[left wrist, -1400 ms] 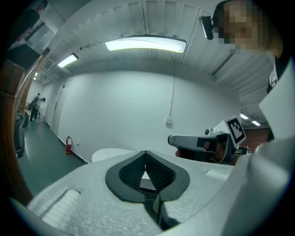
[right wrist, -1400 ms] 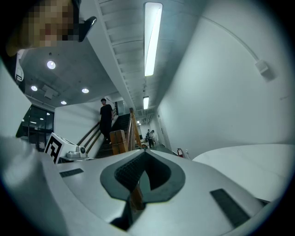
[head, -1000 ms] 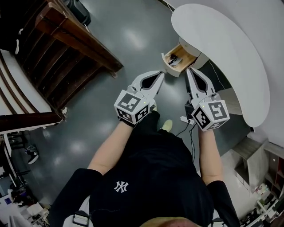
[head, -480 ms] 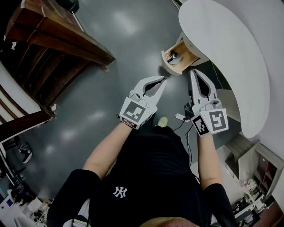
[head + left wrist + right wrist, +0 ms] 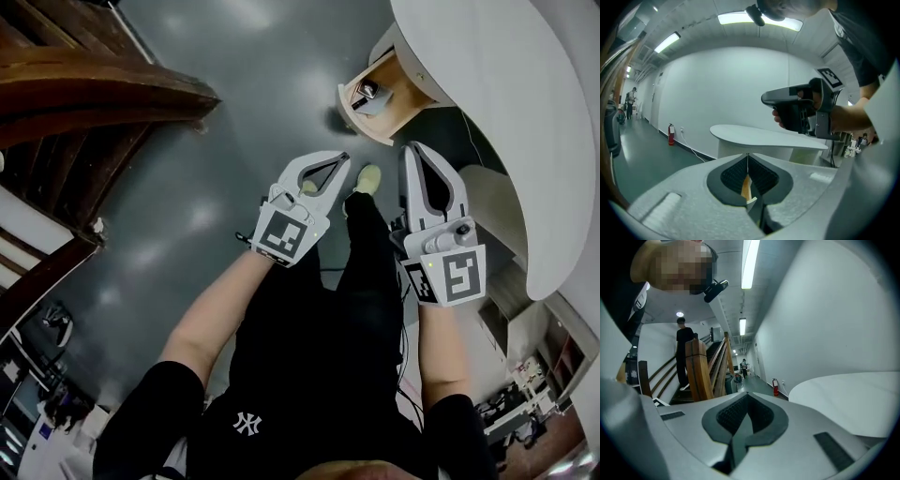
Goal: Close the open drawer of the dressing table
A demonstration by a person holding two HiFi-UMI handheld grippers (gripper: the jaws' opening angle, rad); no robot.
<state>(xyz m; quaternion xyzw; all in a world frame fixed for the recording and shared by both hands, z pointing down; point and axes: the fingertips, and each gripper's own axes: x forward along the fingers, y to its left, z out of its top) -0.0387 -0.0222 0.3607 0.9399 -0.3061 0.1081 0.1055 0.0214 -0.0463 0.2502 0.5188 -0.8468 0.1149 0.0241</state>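
In the head view, the drawer (image 5: 380,103) is standing pulled out from under the white counter (image 5: 497,112) with its wooden inside showing, so the closing is not yet done. The left hand-held gripper (image 5: 343,159) is pointing toward it with its jaws pressed together on nothing. The drawer front is lying at about one o'clock from its tips, near but apart. The right hand-held gripper (image 5: 412,147) is likewise pressed together and empty, with the drawer at about eleven o'clock. Judging by this, the closed jaws are being carried as blunt noses for pushing, since nothing here needs pinching.

In the left gripper view, the two pads are meeting at the tip. A sliver of the drawer's pale wood is showing through the slot behind them at six o'clock, with the counter top stretching across above. The other tool is hanging at two o'clock.

In the right gripper view, the jaws are meeting too. The counter top is filling four o'clock, and the drawer is not showing there.
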